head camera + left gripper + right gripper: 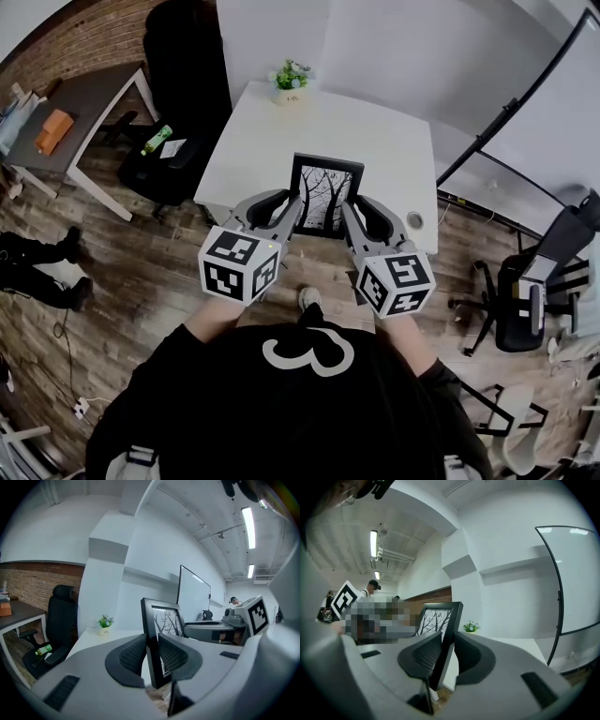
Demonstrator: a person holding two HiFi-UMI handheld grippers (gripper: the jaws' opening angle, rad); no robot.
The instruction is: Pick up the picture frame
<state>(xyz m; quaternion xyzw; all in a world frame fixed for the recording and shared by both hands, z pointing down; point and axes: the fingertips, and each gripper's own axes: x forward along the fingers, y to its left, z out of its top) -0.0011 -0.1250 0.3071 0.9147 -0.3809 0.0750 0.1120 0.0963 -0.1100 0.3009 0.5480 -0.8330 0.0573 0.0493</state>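
Grips the black rectangular picture frame (325,195), glazed over a bare-tree print, from both sides at once. Holds it upright, print towards the person, at the near edge of the white rectangular table top (375,131), well apart from the small green potted plant (291,80) at the far edge.

Pinches the frame's left bar with the grey two-jaw left gripper (294,212). Shows, in the left gripper view, the ribbed dark pads narrowed onto that bar, one on the front face and one on the back, with no gap to be made out. Pinches the right bar the same way with the grey two-jaw right gripper (349,212). Shows, in the right gripper view, jaws drawn in to the bar's thickness and pressing on it.

Counts the reach and the grasp as done, judging by this. Leaves the lift itself. Cannot tell for sure whether the bottom edge rests on the table top or already hangs clear. Looks, in both gripper views, to sit at or just past the near edge, with brown wooden floor (156,693) showing under the lower corner. Calls next, probably, for raising both hands together and level, so as not to twist the picture frame between the two grips.
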